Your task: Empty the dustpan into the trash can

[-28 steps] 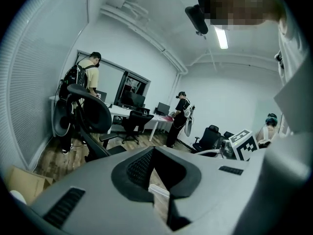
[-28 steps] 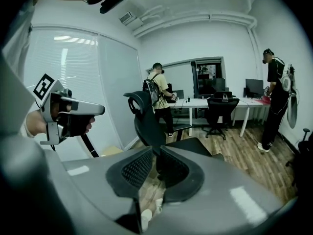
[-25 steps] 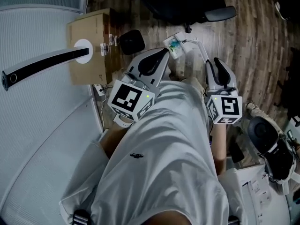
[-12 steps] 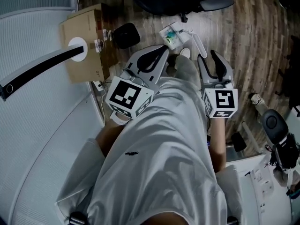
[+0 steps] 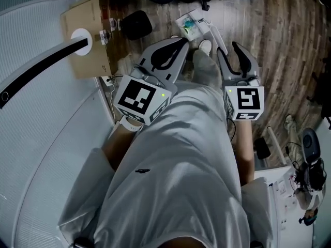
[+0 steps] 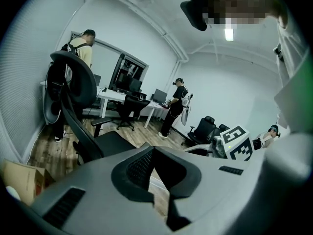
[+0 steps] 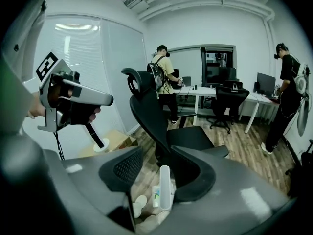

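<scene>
A white dustpan (image 5: 190,26) with colourful litter lies on the wooden floor, its long white handle (image 5: 214,36) running toward me. In the right gripper view the handle (image 7: 165,186) shows low in the gap between the jaws, with nothing pressing on it. My right gripper (image 5: 234,53) is open; its jaws have just been opening, and it hangs just right of the handle. My left gripper (image 5: 178,46) is shut and empty, left of the dustpan. In its own view the left gripper (image 6: 157,182) faces an office chair. I cannot make out a trash can for certain.
A cardboard box (image 5: 88,32) stands at the left with a white disc and black pole (image 5: 77,43) over it. A black rounded object (image 5: 137,24) sits beside the box. My shoe (image 5: 207,66) is between the grippers. A black office chair (image 7: 151,111) stands ahead; people stand at desks behind.
Both grippers have sunk toward the floor and closer to the dustpan. The right jaws have spread wider. The left jaws stay shut.
</scene>
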The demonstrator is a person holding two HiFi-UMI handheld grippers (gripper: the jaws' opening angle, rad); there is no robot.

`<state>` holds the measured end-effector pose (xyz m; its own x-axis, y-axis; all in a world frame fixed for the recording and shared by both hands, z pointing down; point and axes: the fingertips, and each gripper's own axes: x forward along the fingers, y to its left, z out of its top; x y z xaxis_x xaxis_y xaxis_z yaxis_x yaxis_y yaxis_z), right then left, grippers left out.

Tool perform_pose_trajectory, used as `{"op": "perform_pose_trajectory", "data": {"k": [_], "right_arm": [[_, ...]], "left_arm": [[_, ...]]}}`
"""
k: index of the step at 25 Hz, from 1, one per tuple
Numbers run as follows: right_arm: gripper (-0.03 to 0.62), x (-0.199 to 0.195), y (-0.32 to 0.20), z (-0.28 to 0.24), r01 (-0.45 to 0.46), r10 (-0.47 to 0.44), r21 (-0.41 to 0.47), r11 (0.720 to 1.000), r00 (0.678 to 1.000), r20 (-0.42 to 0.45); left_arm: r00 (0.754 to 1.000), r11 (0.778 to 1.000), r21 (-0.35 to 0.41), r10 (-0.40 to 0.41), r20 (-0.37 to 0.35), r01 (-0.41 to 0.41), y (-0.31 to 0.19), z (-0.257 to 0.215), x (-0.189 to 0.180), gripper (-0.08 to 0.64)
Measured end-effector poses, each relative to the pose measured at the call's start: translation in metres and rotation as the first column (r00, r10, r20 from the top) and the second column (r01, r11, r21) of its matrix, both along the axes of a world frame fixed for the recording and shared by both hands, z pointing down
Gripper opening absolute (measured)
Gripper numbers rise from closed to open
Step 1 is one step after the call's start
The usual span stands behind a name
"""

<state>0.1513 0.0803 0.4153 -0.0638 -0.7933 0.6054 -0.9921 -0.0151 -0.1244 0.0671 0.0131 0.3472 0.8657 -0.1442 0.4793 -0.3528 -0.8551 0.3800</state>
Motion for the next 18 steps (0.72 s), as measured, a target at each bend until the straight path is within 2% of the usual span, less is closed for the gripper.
{"op": "perform_pose_trajectory", "data": {"k": [11, 18], "right_arm": [[0.210, 0.002, -0.015, 0.067, 0.029, -0.029, -0.106, 0.994, 1.000, -0.002], [0.227, 0.028, -0.037, 0.115, 0.048, -0.048, -0.193, 0.980, 0.999, 0.008]], "left_arm": [[0.998, 0.999, -0.030, -0.044, 0.050, 0.046, -0.001, 0.046, 0.009, 0.008], [0.992, 0.995, -0.053, -0.074, 0.098, 0.080, -0.017, 0.078, 0.032, 0.006]]}}
